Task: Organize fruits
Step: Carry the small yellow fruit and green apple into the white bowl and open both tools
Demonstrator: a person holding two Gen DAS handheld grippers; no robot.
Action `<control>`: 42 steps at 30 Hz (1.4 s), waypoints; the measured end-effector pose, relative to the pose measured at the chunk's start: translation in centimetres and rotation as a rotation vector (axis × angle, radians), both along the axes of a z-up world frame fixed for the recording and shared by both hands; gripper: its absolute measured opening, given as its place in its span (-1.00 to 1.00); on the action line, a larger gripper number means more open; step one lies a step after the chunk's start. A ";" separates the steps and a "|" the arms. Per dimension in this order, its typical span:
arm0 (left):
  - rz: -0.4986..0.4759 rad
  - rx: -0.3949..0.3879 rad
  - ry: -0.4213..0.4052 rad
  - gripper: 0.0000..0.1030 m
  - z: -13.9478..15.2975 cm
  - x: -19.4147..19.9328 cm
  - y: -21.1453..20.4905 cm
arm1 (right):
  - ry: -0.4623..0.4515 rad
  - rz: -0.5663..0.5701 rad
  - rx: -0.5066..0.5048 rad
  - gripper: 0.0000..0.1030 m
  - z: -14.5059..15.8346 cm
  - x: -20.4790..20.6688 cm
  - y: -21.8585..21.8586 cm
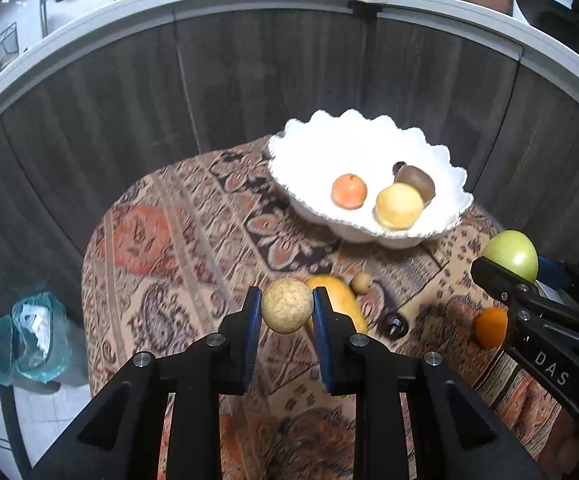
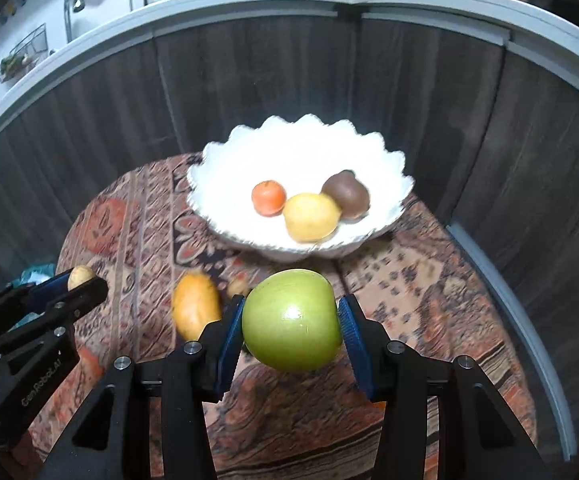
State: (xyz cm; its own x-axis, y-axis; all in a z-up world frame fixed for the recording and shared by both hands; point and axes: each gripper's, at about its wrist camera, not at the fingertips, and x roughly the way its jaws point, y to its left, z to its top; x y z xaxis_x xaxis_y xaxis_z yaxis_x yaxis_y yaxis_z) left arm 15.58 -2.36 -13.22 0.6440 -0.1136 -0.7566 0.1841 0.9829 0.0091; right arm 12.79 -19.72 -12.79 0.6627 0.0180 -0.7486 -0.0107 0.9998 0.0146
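Over the patterned tablecloth [image 1: 177, 240], left gripper [image 1: 285, 312] jaws clamp a speckled ball [image 1: 286, 311], right gripper [image 2: 291, 320] jaws a green apple [image 2: 291, 320].

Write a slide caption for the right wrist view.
Right gripper holds a green apple before the white bowl with three fruits inside.

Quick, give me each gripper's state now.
Left gripper: closed on the tan round fruit.
Right gripper: closed on the green apple.

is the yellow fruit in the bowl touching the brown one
Touching: the right wrist view shows the yellow fruit overlapping the brown fruit with no gap, inside the white bowl.
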 end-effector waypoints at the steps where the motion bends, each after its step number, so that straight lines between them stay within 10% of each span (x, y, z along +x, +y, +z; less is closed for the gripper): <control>1: -0.003 0.000 -0.004 -0.51 0.2 0.3 -0.3 | -0.006 -0.005 0.000 -0.07 0.3 0.3 -0.3; 22: -0.034 -0.012 -0.052 -0.51 2.3 8.9 -4.3 | -0.077 -0.054 -0.009 -0.07 3.0 7.7 -3.3; 42: -0.050 -0.019 0.037 -0.50 -2.5 15.0 -6.8 | 0.003 -0.072 -0.003 -0.07 -1.1 13.5 -5.0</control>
